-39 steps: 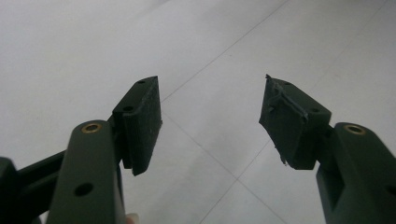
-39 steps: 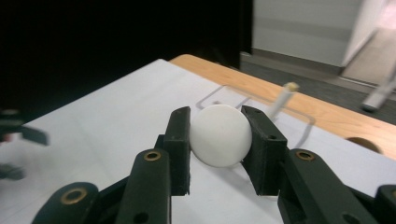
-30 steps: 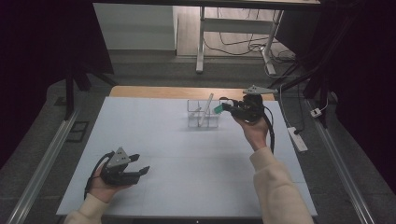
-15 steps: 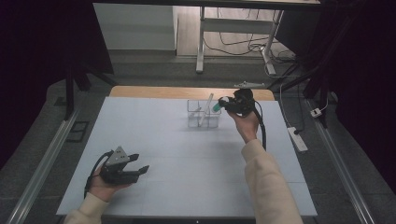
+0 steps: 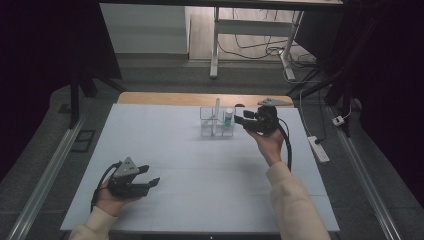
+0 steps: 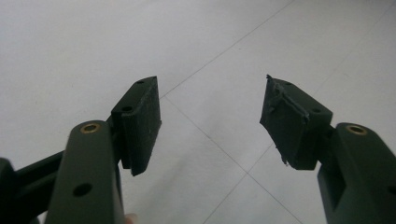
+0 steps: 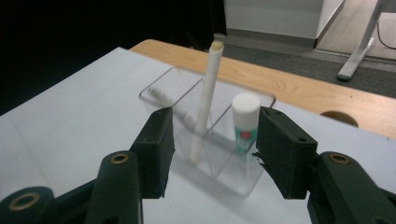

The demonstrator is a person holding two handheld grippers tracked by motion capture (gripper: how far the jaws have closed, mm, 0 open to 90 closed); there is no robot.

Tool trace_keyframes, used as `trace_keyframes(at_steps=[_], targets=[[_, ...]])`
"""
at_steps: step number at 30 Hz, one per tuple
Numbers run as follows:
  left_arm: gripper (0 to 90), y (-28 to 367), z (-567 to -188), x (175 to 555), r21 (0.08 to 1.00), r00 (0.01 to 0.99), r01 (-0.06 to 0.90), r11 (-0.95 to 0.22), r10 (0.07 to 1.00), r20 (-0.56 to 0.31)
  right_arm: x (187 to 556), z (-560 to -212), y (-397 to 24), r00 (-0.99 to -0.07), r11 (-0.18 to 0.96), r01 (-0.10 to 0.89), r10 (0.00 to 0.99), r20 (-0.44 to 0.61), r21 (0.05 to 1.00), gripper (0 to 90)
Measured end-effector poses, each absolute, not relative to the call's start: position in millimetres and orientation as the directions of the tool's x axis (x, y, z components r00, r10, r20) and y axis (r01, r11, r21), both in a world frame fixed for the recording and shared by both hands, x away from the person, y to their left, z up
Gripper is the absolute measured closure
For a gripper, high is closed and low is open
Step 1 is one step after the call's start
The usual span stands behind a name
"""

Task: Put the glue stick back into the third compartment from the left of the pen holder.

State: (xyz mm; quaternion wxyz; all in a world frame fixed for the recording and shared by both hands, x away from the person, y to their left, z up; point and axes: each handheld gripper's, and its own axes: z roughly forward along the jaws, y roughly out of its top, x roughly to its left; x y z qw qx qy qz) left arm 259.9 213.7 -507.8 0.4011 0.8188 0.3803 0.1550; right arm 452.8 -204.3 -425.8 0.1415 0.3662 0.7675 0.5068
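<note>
Glue stick [image 7: 245, 122], white cap and green label, stands upright in the clear organizer [image 7: 254, 179] at centre frame, beside a leaning white pen [image 7: 205, 100]. Right gripper [image 7: 212, 149] jaws, just opened, stand apart before it, nothing between. White table [image 5: 175, 145], wooden edge, dark room. Left gripper [image 6: 210, 123] gapes over bare tabletop, lower left in the high view.

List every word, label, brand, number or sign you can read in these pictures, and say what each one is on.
No text can be read anywhere.
Glue stick in the clear organizer: a red and green label, too blurred and small to read.
White pen standing in the organizer: no markings visible.
Left gripper and right gripper: plain black pads, no print.
Table: no writing, thin lines only.
</note>
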Motion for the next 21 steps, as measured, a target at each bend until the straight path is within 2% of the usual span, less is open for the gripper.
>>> trace_keyframes(at_steps=[21], targets=[[37.0, 215.5, -511.0, 267.5, 0.767, 0.653, 0.515, -0.384, 0.755, -0.060, 359.2, -461.9, -276.0, -0.785, 0.271, 0.370, 0.603, 0.143, 0.888, 39.9]])
